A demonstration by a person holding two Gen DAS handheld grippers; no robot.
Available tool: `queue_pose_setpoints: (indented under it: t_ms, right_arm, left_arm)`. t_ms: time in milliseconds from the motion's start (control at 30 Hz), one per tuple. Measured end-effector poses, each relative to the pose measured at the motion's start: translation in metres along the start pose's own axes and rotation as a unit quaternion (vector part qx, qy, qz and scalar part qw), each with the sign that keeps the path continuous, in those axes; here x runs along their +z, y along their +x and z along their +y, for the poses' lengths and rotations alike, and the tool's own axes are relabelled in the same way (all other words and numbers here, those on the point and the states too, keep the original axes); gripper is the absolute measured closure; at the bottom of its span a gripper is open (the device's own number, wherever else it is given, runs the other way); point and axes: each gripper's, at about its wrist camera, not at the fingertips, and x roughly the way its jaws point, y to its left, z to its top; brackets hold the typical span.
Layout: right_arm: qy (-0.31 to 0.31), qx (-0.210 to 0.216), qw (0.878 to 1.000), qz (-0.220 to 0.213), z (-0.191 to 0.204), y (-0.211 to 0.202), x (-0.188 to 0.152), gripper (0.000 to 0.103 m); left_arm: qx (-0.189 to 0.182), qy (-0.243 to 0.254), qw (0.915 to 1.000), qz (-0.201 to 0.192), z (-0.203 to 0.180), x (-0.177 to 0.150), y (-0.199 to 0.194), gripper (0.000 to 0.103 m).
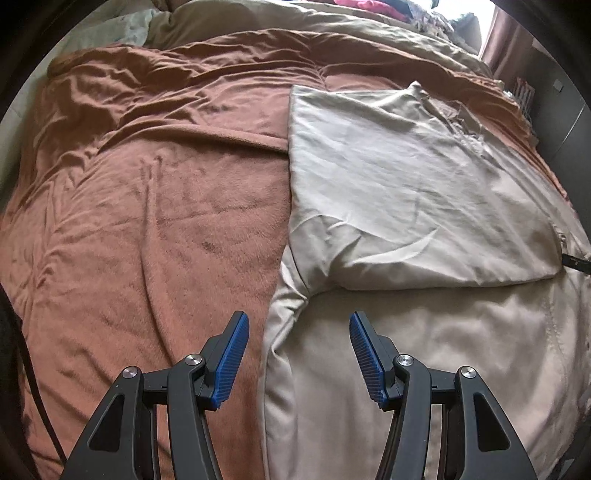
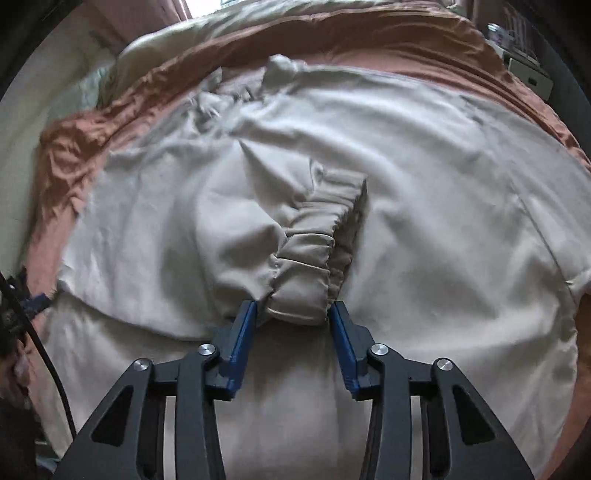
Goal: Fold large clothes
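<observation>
A large beige jacket (image 1: pixel 406 192) lies on a rust-brown blanket (image 1: pixel 147 221) on a bed, its upper part folded over its lower part. My left gripper (image 1: pixel 299 325) is open and empty, just above the jacket's left edge. In the right wrist view the jacket (image 2: pixel 443 184) fills the frame, with a sleeve folded across it. The sleeve's elastic cuff (image 2: pixel 314 266) lies between the blue pads (image 2: pixel 243 332) of my right gripper (image 2: pixel 291 314). The jaws stand apart on either side of the cuff's end; whether they pinch it I cannot tell.
A tan duvet (image 1: pixel 295 22) and pillows lie at the bed's far end. A window and curtain (image 1: pixel 498 40) are at the back right. A black cable (image 2: pixel 40 354) runs along the left edge. A shelf with items (image 2: pixel 528 70) stands at the right.
</observation>
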Motion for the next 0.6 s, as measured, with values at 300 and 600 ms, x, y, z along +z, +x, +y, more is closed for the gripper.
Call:
queue_pose_setpoints:
  t_ms: [300,600]
  right_arm:
    - [0.003,-0.052,0.998,-0.023,0.009,0.016,0.012,0.064]
    - [0.077,-0.023,0.994,-0.068,-0.046,-0.043,-0.012,0.036]
  left_arm:
    - [0.03,-0.005,0.9994,0.018,0.006,0.01,0.023,0.049]
    - [0.02,0.013,0.9997,-0.005,-0.025,0.007,-0.013,0.049]
